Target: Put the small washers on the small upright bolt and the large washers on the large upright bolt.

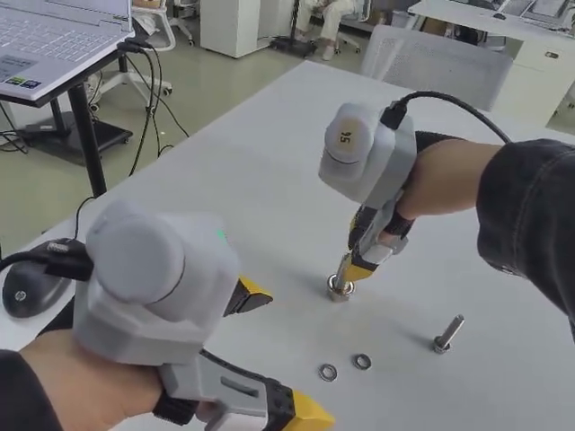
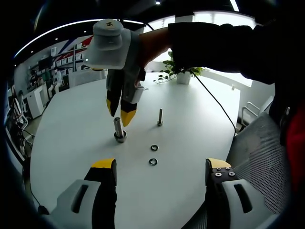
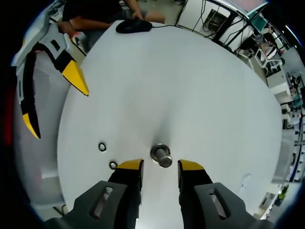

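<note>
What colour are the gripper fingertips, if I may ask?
Yellow fingertips, clearest in the left gripper view.

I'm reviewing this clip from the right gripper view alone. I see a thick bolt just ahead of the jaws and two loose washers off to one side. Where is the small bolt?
Observer: The small bolt stands upright on the table, apart from the large bolt. In the head view it is to the right of it and a little nearer the person.
Operator: How low are the right jaws?
Observer: In the left gripper view the right gripper hangs over the large bolt, its tips about level with the bolt's top.
Operator: Any washers on the small bolt?
Observer: Its shaft looks bare in the head view; the base is too small to judge.
</note>
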A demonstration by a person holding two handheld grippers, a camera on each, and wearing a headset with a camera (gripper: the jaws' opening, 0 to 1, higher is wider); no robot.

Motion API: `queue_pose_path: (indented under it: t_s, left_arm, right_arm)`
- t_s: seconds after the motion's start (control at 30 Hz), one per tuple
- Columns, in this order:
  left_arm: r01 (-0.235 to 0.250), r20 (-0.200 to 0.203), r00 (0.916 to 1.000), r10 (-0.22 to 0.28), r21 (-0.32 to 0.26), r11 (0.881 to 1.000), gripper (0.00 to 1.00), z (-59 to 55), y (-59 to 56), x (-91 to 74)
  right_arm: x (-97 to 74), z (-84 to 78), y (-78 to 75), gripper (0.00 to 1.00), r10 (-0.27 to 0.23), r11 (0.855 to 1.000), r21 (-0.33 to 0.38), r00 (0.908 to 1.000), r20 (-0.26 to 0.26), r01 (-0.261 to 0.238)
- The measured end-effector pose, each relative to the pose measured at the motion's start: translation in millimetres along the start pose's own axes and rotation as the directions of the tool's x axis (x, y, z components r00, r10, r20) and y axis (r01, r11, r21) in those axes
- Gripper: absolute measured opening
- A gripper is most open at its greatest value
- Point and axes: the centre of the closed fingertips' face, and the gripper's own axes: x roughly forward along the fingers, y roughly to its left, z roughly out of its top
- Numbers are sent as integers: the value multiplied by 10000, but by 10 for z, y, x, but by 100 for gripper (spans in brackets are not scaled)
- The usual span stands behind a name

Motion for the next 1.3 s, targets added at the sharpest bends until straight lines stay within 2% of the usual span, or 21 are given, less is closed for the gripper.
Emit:
queue_pose_path:
  t_s: [0.23,0.47,0.7,0.97,1.3]
  left_arm:
    - [-191,167,9997,192,-33,9998,76,52,120,-28]
    - [-380,414,9984,385,-138,9992,75,123,240,-29]
    - [-511,531,9972,524,-249,9984,75,152,290,-36]
    - [-595,590,9964,612,-292,9978,75,158,316,-38]
    - [-660,578,9960,677,-296,9974,75,142,323,-33]
  right_arm:
    - [-156,-37,110,30,-133,9997,198,9993,361,126]
    - [-175,-226,327,28,56,9990,433,9988,479,-77]
    - [10,-346,576,27,529,9960,698,9974,483,-562]
    - [201,-384,738,24,917,9919,842,9947,471,-954]
    - [377,-407,771,22,1064,9907,809,9935,395,-1093]
